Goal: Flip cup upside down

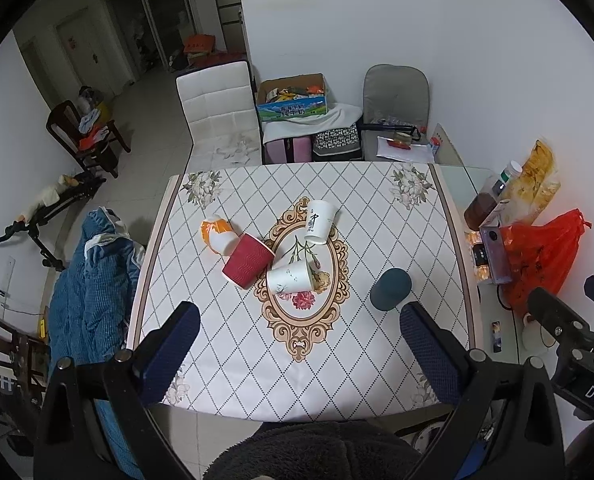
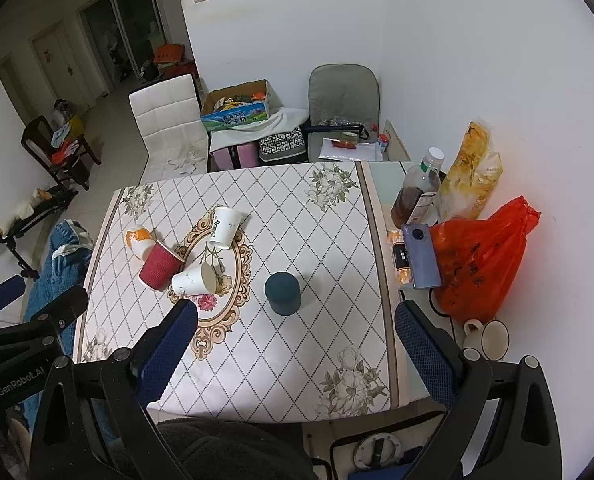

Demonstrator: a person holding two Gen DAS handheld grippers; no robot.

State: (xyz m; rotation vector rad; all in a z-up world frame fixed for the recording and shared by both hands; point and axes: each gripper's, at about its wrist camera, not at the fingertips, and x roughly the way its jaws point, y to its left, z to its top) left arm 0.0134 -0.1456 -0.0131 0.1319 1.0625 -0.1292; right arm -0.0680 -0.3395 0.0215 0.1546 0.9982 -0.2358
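Several cups lie on their sides on the patterned tablecloth (image 1: 377, 216): a red ribbed cup (image 1: 248, 261) (image 2: 159, 265), a white cup with birds (image 1: 289, 277) (image 2: 193, 279), a white cup with black writing (image 1: 319, 222) (image 2: 225, 227), and an orange-and-white cup (image 1: 217, 233) (image 2: 139, 239). A dark teal cup (image 1: 390, 289) (image 2: 282, 293) stands upside down to their right. My left gripper (image 1: 299, 336) is open and empty above the near table edge. My right gripper (image 2: 295, 336) is open and empty, just short of the teal cup.
At the table's right edge stand a bottle (image 2: 417, 192), a yellow snack bag (image 2: 471, 172), a phone (image 2: 420, 256), a red plastic bag (image 2: 481, 264) and a white mug (image 2: 493, 338). Chairs (image 1: 217, 108) and a cardboard box (image 1: 293, 96) stand behind the table. A blue garment (image 1: 93, 280) hangs at left.
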